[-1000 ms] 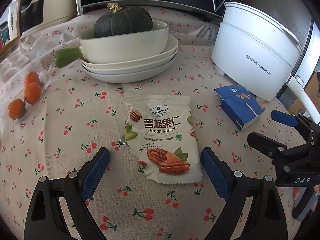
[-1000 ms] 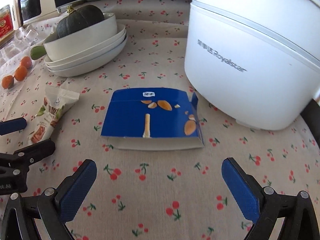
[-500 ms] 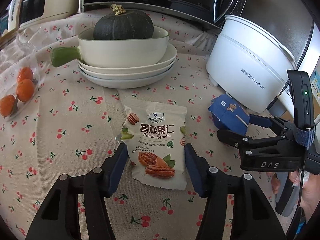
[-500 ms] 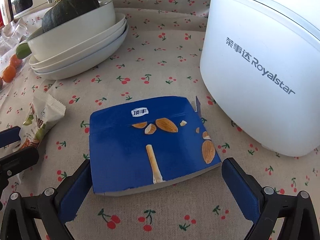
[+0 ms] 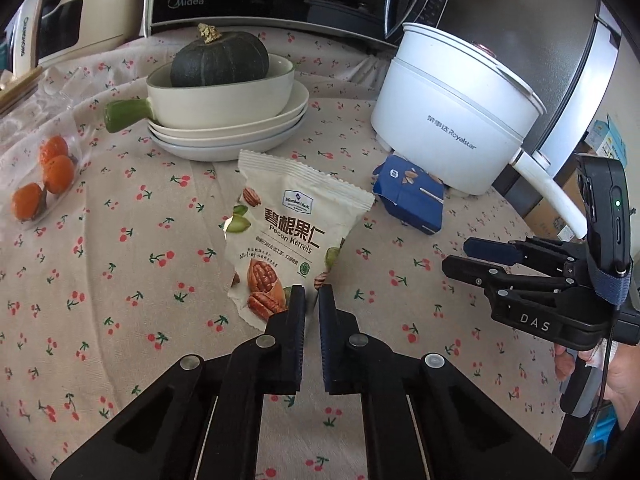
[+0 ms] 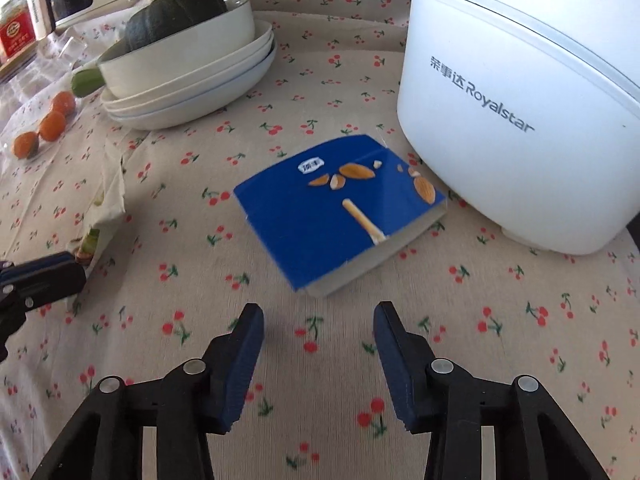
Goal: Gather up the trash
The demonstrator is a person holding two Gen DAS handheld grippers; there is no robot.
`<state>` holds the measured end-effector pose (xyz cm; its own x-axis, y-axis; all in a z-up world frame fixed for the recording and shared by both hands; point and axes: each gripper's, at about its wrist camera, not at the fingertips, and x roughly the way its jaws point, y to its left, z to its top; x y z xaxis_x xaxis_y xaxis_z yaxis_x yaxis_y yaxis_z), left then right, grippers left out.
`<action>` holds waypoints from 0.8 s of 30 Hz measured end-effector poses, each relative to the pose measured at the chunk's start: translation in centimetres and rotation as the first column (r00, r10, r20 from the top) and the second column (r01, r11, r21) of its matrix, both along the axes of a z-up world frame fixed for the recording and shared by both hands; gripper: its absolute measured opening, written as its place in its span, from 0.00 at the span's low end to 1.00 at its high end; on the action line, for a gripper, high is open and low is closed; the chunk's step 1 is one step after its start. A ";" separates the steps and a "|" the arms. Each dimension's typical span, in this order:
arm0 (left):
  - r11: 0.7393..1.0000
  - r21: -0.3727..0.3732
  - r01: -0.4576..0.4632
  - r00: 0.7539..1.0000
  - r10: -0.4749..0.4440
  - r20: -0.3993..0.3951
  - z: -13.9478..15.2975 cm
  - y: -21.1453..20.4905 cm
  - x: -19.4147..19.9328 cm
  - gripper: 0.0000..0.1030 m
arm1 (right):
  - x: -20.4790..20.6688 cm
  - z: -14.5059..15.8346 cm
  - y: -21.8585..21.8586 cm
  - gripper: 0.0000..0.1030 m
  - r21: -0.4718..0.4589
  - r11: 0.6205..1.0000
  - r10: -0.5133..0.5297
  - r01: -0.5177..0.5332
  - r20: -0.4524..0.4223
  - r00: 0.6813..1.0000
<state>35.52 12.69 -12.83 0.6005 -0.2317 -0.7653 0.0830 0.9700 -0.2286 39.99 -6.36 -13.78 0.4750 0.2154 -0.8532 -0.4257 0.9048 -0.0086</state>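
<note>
Left gripper [image 5: 311,300] clamped on the near bottom edge of the pecan bag [image 5: 294,236]; jaws have just closed onto it. Bag stands tilted up off the cloth [image 5: 120,272], top edge toward the stacked plates [image 5: 240,136]. Blue box [image 5: 412,196] lies beyond, just beside the white pot [image 5: 452,120]. Right gripper [image 5: 480,258] at right, apart from the box.

Right wrist view: right gripper [image 6: 318,344] jaws have just been closing, a gap remains, nothing between the pads. Blue box [image 6: 332,216] sits ahead of the fingertips, one corner raised, blurred. White pot [image 6: 516,120] right behind it. Pecan bag [image 6: 104,208] at left edge, in the left gripper [image 6: 40,270].
</note>
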 end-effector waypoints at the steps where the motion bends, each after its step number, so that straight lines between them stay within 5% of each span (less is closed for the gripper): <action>1: 1.000 -0.003 -0.001 1.000 0.002 0.005 0.4 0.1 -0.5 0.04 | -0.5 0.2 -0.2 0.39 -0.002 1.000 0.001 -0.001 -0.002 1.000; 4: 1.000 -0.025 -0.019 0.999 0.020 0.029 1.3 0.6 -1.4 0.03 | -1.3 1.2 -1.0 0.41 0.023 0.999 -0.027 0.027 -0.010 1.000; 5: 0.999 -0.024 -0.026 0.999 0.027 0.037 1.4 0.8 -1.5 0.03 | -1.1 1.5 -1.2 0.52 0.039 0.998 -0.051 0.052 -0.018 0.999; 6: 0.999 -0.021 -0.034 0.998 0.035 0.044 1.4 0.9 -1.6 0.03 | -0.8 1.8 -1.3 0.76 0.060 0.995 -0.081 0.083 -0.025 0.996; 8: 0.999 -0.022 -0.048 0.997 0.049 0.052 1.0 1.3 -1.6 0.03 | 0.0 2.7 -1.4 0.99 0.120 0.982 -0.145 0.147 -0.027 0.989; 12: 0.997 -0.034 -0.069 0.997 0.071 0.042 -0.5 2.7 -1.3 0.00 | 2.8 3.2 0.4 1.00 0.154 0.945 -0.285 0.290 -0.053 0.957; 20: 0.997 -0.056 -0.048 0.999 0.049 0.012 -2.0 4.9 -1.7 0.04 | 7.2 -0.1 4.1 1.00 0.053 0.880 -0.471 0.472 -0.043 0.881; 23: 0.998 -0.051 -0.040 0.999 0.041 0.011 -1.5 5.1 -1.5 0.22 | 8.2 -1.5 3.7 1.00 0.035 0.857 -0.510 0.513 -0.072 0.857; 24: 0.998 -0.038 -0.056 0.998 0.056 0.007 -1.4 5.2 -1.4 0.49 | 8.2 -1.9 3.4 1.00 0.035 0.851 -0.520 0.525 -0.087 0.850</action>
